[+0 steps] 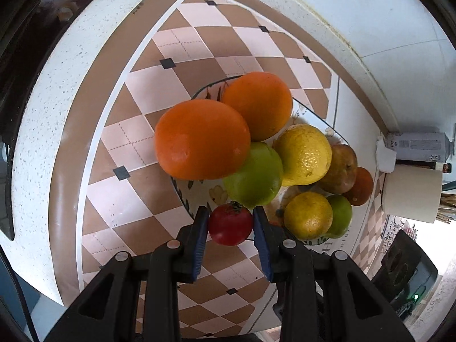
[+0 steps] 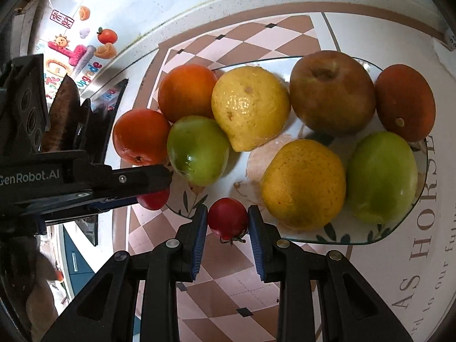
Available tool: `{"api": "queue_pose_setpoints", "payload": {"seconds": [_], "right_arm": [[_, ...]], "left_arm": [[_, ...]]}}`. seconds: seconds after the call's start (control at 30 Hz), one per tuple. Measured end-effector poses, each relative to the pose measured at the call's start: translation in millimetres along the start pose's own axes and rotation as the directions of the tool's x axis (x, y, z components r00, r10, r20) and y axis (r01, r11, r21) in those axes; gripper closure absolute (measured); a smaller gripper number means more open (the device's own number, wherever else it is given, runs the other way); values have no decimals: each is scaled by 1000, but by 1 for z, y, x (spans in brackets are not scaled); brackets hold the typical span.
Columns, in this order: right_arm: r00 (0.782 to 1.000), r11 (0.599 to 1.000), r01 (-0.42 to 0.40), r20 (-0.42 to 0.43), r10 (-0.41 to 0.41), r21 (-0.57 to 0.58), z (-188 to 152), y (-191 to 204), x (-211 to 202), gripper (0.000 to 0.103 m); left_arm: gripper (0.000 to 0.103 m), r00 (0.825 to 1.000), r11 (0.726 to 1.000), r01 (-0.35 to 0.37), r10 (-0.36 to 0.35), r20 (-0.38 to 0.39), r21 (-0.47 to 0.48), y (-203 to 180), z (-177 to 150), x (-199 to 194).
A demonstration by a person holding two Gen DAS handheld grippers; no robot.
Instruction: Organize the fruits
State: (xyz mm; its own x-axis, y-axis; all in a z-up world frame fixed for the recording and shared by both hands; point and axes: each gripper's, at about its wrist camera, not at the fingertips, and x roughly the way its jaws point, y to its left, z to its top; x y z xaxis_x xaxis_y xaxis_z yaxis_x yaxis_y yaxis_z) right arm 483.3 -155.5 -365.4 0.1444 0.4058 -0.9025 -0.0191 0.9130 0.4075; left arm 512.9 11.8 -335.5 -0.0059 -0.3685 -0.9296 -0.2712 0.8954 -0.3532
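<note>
While each small red tomato (image 1: 229,224) (image 2: 227,220) sits pinched at the near rim of the fruit plate (image 2: 399,225), left tool (image 1: 229,219) and right tool (image 2: 227,218) both grip one over the checkered desk (image 1: 136,131).

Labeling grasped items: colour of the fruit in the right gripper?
Red small tomato, clearest in the right wrist view.

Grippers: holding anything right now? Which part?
Yes, both. Left gripper clamps a small red tomato across its sides, stem up. Right gripper clamps another small red tomato across its sides, stem down.
</note>
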Motion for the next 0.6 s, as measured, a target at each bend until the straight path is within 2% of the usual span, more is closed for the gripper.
{"api": "queue_pose_setpoints", "payload": {"seconds": [0.03,0.1,0.17,0.23,0.33,0.37,0.43,0.6], "right_arm": [[1000,1000,-18,-4,19,3,-1,-1,-1,52],[1000,1000,-22,-2,22,5,-3,1,-4,47],[1000,1000,-7,-4,7,0,-5,4,-6,39],[1000,1000,7,-3,-7,4,-9,5,-11,33],[1000,999,30,5,-31,26,-17,-1,-29,31],[999,998,43,9,-44,34,-19,-5,-36,25],[996,995,86,27,-87,52,-22,-11,-51,14],[973,973,220,54,-224,72,-22,-28,-80,9]], "left_arm": [[73,1000,1000,3,-4,-6,-2,0,1,1],[71,1000,1000,-7,7,-8,0,-2,2,4],[64,1000,1000,-20,20,-3,16,-3,3,2],[53,999,999,-33,33,5,32,-4,1,-2],[36,998,996,-54,53,25,66,-7,-1,-11],[29,997,995,-67,64,36,80,-8,-3,-16],[16,993,987,-109,102,60,119,-11,-7,-23],[7,959,941,-273,249,136,199,-16,-29,-33]]}}
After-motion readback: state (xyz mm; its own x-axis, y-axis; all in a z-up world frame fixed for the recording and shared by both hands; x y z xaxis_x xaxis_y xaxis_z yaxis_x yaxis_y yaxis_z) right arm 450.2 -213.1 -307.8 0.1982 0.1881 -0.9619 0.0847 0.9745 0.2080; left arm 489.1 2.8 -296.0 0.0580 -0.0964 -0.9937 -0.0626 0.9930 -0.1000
